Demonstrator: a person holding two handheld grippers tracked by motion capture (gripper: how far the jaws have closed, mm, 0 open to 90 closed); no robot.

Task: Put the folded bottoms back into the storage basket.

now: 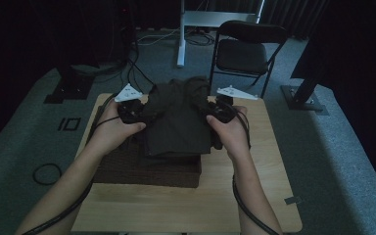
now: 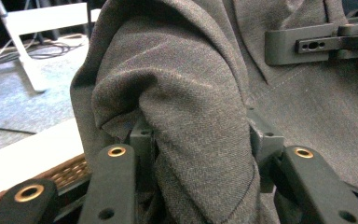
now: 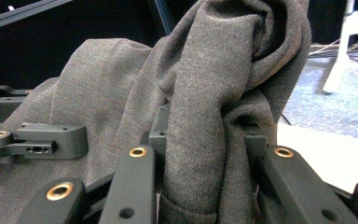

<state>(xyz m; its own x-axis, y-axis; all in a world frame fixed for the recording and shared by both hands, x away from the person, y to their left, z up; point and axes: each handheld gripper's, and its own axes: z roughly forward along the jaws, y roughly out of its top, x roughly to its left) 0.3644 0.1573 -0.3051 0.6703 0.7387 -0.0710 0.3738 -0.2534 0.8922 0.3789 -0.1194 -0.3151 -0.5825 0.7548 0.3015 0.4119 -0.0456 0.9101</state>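
Grippers, left and right, each clamp a side edge of the grey cloth above the table

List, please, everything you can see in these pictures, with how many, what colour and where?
garment: one, dark grey-brown cloth, bunched up between both grippers over the table's far half
woven mat: one, dark brown, on the table under the garment
table: one, pale wood, in the middle of the high view
folding chair: one, black, on the floor beyond the table
white frame leg: one, white, on the floor left of the chair
cable loop: one, black, on the carpet left of the table
left gripper: one, black, shut on a fold of the garment
right gripper: one, black, shut on another fold
hands: two, each holding a gripper
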